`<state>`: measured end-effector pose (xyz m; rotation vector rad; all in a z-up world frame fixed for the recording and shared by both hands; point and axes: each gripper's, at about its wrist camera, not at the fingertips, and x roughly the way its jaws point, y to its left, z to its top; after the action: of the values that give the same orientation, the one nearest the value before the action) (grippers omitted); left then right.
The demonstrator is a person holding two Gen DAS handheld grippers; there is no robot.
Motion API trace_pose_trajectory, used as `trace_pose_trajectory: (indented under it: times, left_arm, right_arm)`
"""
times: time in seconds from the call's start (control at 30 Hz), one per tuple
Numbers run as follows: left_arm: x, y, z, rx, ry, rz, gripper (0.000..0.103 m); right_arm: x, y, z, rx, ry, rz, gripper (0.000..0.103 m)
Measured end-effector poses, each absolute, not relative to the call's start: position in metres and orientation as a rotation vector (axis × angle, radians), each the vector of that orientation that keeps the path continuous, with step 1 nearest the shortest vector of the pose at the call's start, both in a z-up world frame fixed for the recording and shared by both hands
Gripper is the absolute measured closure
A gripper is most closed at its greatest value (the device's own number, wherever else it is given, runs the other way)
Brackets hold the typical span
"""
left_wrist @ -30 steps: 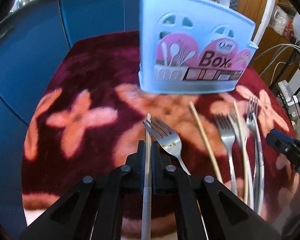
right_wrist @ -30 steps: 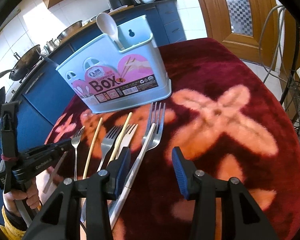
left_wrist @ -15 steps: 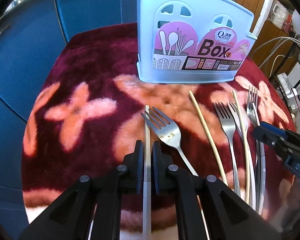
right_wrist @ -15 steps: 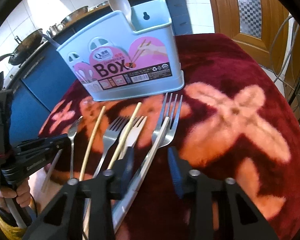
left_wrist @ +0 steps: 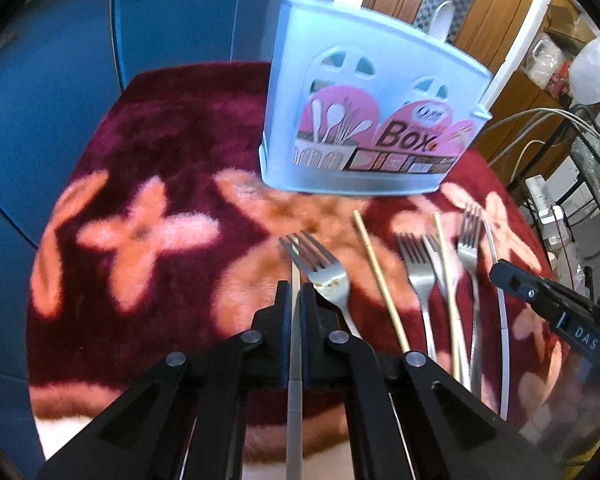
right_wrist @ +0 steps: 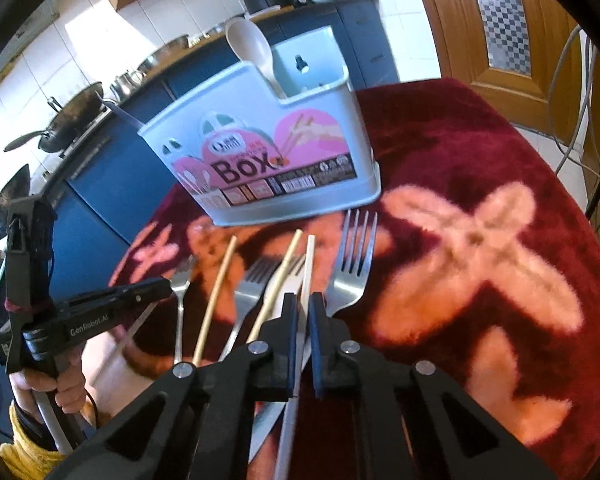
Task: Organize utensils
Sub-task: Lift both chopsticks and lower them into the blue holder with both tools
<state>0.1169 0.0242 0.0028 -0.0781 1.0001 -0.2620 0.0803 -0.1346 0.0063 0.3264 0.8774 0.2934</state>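
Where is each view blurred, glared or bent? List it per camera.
Left wrist view: the utensil box and the forks are motion-smeared, the left gripper is sharp, and the blue cabinets bow at the fisheye rim. Right wrist view: sunlight washes out the tiled wall, the box label is soft, the right gripper is crisp.

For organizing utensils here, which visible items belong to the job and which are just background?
Job items:
- blue utensil box, white spoon in it
- forks
- yellow chopsticks
- white chopstick, left gripper
- white chopstick, right gripper

Background:
- wok
- wooden door
- cables
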Motion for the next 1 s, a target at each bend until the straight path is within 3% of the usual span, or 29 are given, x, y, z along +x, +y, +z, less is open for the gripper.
trace_pose_trajectory:
  times: [0.57,1.0]
  left_arm:
    - [0.079,0.013,0.025,-0.036,0.951,-0.307,0.101]
    - [0.06,0.02,0.078,-0.124,0.709,-0.356,0.101]
  right_arm:
    - [0.064,-0.143,0.028,0.342,0.792,0.288,0.097]
    - [0.051,-0.146,0.074,0.341,0.603,0.285,0.097]
